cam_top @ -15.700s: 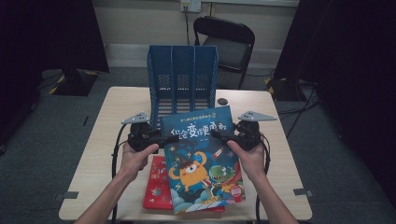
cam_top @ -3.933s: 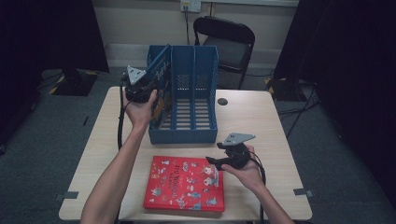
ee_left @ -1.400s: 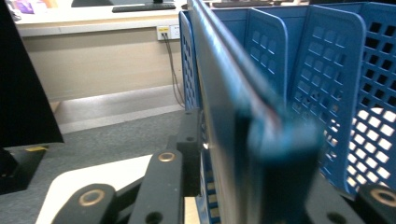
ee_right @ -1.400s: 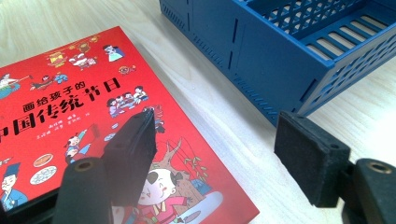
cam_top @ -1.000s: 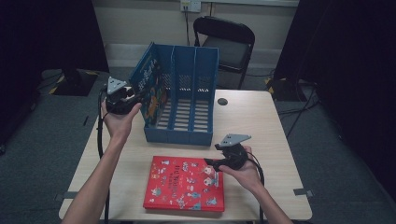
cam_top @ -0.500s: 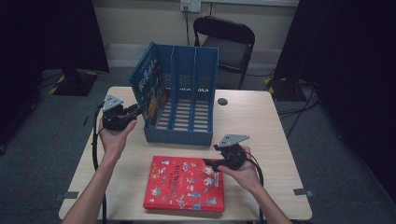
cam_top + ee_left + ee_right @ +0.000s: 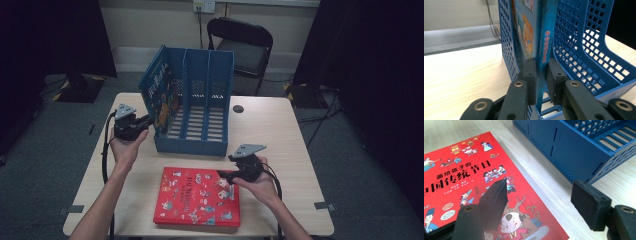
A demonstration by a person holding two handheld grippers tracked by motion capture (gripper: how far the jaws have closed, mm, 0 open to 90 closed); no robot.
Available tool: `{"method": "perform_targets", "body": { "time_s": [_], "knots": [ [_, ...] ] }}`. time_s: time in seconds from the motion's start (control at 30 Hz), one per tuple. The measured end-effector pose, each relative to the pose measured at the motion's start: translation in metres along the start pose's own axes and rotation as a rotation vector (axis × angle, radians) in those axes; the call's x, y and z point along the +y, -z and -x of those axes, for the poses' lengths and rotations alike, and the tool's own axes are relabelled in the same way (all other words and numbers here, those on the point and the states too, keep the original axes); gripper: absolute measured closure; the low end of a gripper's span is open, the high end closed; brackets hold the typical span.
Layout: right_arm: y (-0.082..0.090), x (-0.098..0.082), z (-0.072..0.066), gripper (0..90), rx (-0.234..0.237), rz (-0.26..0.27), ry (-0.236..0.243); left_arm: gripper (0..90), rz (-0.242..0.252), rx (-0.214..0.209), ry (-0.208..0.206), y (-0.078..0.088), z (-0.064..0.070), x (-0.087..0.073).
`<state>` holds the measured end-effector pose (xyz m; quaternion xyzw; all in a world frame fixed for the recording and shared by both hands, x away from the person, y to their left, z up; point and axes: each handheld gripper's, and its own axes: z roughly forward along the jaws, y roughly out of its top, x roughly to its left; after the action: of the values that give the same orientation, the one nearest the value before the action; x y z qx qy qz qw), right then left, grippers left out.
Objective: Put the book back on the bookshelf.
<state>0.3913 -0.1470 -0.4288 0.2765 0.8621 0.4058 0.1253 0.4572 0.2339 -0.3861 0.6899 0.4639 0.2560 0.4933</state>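
- A dim room with dark curtains, a black chair beyond the far edge of a pale wooden table.
- A blue file rack stands at the middle of the table, its leftmost slot already holding a blue picture book.
- The left gripper has just been closing; its pads pinch the book's spine, inside the rack.
- A red picture book lies flat near the front edge, not yet filed.
- The right gripper hovers spread over its corner, holding nothing.
- One book looks shelved, one remains.
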Motion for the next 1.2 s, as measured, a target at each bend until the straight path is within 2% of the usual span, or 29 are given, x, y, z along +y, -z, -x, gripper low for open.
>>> {"method": "perform_targets", "body": {
  "time_s": [0.07,0.23,0.7,0.93,1.0,1.2],
  "knots": [
    [0.0,0.0,0.0,29.1,0.0,-0.002,0.001,78.9,0.008,0.001,0.009,-0.001,0.001,0.0],
    [-0.001,0.0,-0.001,29.1,0.002,-0.005,0.001,79.4,-0.003,0.025,-0.01,-0.004,0.001,0.002],
    [0.0,0.0,0.001,29.1,-0.001,-0.003,-0.001,80.0,-0.004,0.069,-0.013,-0.015,0.0,0.008],
    [0.0,0.0,0.001,29.1,-0.002,-0.004,-0.003,79.5,-0.006,0.06,-0.013,-0.014,-0.001,0.007],
    [0.001,0.0,0.002,29.0,-0.002,-0.005,-0.004,77.7,0.001,0.044,-0.007,-0.012,-0.002,0.006],
    [0.001,-0.001,0.003,29.1,-0.004,-0.004,-0.007,69.2,0.006,-0.012,0.046,-0.002,-0.009,-0.003]
  ]
}}
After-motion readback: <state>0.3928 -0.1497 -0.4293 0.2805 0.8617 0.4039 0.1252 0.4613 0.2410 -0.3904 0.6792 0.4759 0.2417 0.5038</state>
